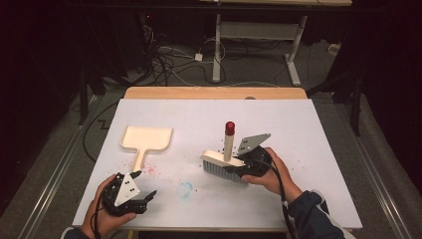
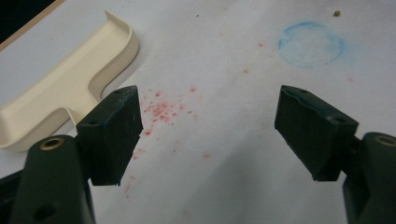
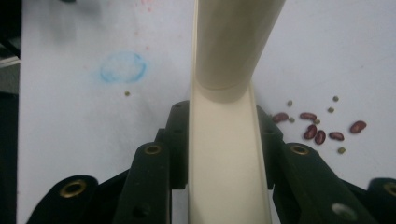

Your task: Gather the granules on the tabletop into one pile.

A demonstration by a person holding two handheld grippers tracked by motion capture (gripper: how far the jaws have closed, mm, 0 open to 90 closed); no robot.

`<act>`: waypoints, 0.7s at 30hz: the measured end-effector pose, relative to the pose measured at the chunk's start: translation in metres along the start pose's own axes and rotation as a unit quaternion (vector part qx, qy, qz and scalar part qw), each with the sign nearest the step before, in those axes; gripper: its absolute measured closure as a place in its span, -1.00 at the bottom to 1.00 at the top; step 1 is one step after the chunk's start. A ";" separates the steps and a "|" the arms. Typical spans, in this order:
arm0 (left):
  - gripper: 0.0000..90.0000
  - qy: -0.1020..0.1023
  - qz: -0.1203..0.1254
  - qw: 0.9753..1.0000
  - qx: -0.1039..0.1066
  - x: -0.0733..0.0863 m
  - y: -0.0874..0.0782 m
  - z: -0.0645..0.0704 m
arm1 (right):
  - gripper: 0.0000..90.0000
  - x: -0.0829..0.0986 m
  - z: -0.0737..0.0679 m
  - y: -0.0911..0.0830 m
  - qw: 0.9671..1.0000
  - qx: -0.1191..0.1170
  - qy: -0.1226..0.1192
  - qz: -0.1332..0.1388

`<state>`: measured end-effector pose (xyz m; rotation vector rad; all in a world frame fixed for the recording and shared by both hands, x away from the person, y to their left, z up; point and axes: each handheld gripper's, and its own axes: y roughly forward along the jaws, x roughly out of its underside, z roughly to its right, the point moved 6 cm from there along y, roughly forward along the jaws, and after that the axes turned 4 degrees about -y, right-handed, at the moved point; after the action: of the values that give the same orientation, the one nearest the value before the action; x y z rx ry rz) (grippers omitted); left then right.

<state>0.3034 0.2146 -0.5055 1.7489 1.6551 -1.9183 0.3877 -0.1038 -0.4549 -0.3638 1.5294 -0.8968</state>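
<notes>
Brush (image 1: 222, 165) clamped tight at its cream back in the right gripper (image 1: 245, 163), bristles down on the white table (image 1: 298, 134), round handle with a red tip sticking up just past the jaws. Squeezed from both sides in the right gripper view (image 3: 229, 154). Red beans (image 3: 322, 130) and tiny green bits lying near that gripper's right jaw, not touching it. Blue chalk ring (image 3: 123, 67) off to its left, a bit ahead.

Left gripper (image 1: 140, 193) wide open, holding nothing, low over the table. Cream dustpan (image 2: 60, 88) just ahead and left of its left jaw, with the handle end closest. Red crumbs (image 2: 161, 109) scattered between the jaws, nearer the left one.
</notes>
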 end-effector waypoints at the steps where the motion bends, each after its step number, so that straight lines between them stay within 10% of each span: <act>1: -0.50 -0.001 0.000 1.000 0.000 0.000 0.000 0.000 | 0.50 -0.003 -0.001 -0.002 1.000 -0.001 0.002 0.010; 9: -0.50 -0.005 0.004 1.000 -0.004 0.000 -0.001 -0.002 | 0.50 -0.027 -0.033 -0.008 0.996 -0.024 0.036 0.080; 14: -0.50 -0.004 0.010 1.000 -0.013 0.000 -0.005 -0.004 | 0.50 -0.030 -0.062 0.008 0.992 -0.084 0.055 0.081; 21: -0.50 -0.004 0.006 1.000 -0.013 0.002 -0.005 -0.005 | 0.49 -0.024 -0.071 0.040 0.990 -0.081 0.100 0.049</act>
<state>0.3032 0.2210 -0.5027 1.7354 1.6551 -1.8879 0.3361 -0.0385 -0.4721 -0.3194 1.7968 -0.7520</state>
